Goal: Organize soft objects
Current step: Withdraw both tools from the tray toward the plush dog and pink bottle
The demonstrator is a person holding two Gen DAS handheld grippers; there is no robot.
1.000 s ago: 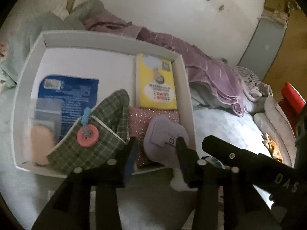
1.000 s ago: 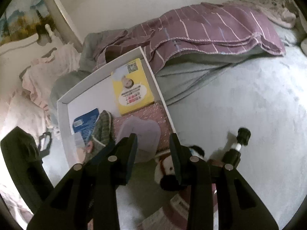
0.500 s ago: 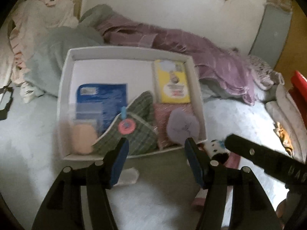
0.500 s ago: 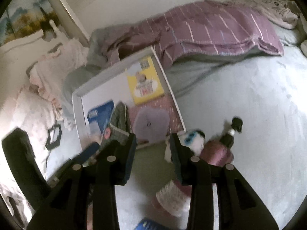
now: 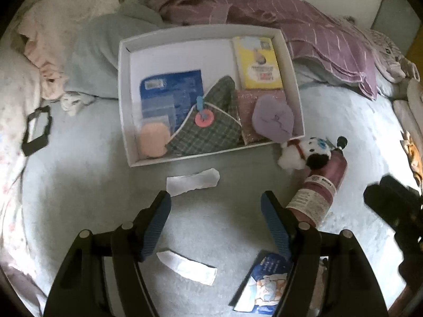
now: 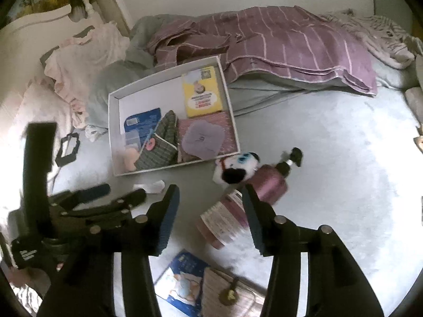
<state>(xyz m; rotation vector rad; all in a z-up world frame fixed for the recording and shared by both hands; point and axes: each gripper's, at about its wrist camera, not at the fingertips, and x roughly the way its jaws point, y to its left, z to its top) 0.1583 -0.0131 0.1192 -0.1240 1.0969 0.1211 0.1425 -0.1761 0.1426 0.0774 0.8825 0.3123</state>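
Left wrist: tray holds lilac pad.

Both wrist cameras look steeply down along their fingers at the bed from above. Each frames the white tray ahead, the right view from farther right, also catching the left gripper.
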